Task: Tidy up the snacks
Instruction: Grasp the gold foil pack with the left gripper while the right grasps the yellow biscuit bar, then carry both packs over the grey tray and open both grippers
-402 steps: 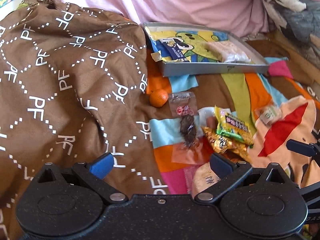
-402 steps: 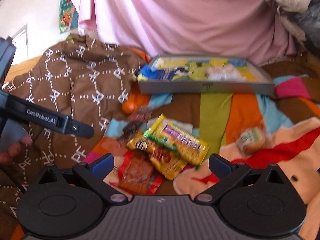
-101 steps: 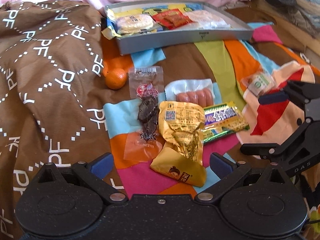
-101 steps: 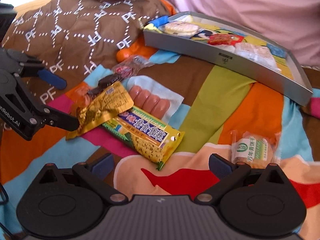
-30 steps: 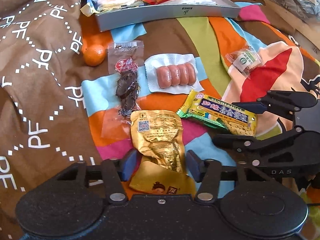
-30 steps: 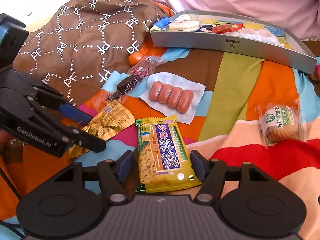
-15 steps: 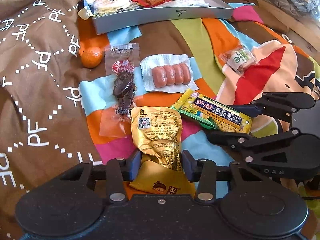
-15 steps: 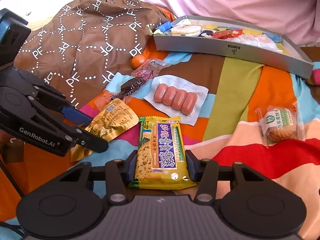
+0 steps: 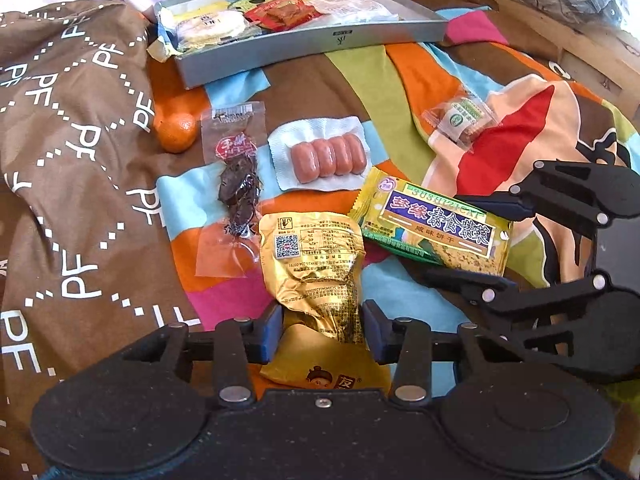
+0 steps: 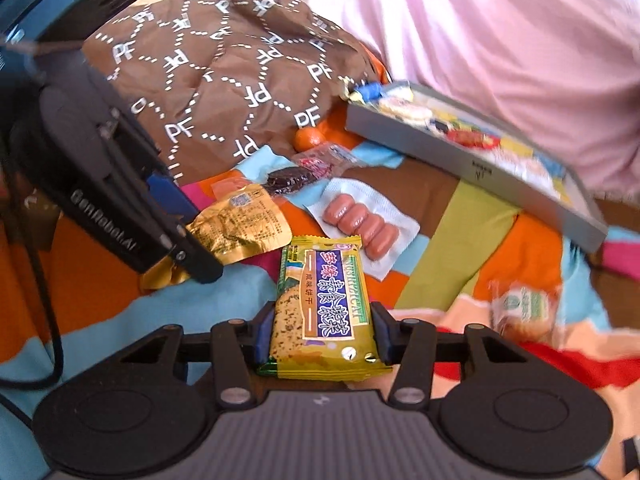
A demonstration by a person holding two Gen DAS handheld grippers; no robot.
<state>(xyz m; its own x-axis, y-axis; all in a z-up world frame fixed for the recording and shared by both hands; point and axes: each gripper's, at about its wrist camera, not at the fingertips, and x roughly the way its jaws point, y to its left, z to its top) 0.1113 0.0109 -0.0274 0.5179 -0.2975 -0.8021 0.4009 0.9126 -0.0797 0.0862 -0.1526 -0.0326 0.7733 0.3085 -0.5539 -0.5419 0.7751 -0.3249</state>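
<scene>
Two snacks are in hand at once on a patchwork quilt (image 9: 224,184). The gold pouch (image 9: 316,264) sits pinched between the blue pads of the left gripper (image 9: 322,330), its near end tucked toward the gripper body and its far end fanned out over the quilt. The green biscuit pack (image 10: 320,300) is clamped at its near end by the right gripper (image 10: 320,334), jaws closed on either long side, the rest pointing away from the gripper. Both grips take the packets across their narrow width, likely so they can be carried flat without crushing the contents.

Just beyond the two lie the snacks not yet taken: a sausage pack (image 9: 326,156) on its white backing, a clear jerky sachet (image 9: 236,184) beside it, an orange (image 9: 176,134) against the fold of a brown blanket (image 9: 72,160), and a small round cake (image 9: 460,122) in clear wrap, well apart toward the quilt's right side.

At the quilt's far edge stands the grey tray (image 9: 304,46), the probable destination, already holding a pale round cake, a red packet and a white-wrapped item. Its low front wall faces the grippers, so a lift over that rim appears to be what comes next for both packets. Pink fabric (image 10: 500,40) hangs behind the tray.
</scene>
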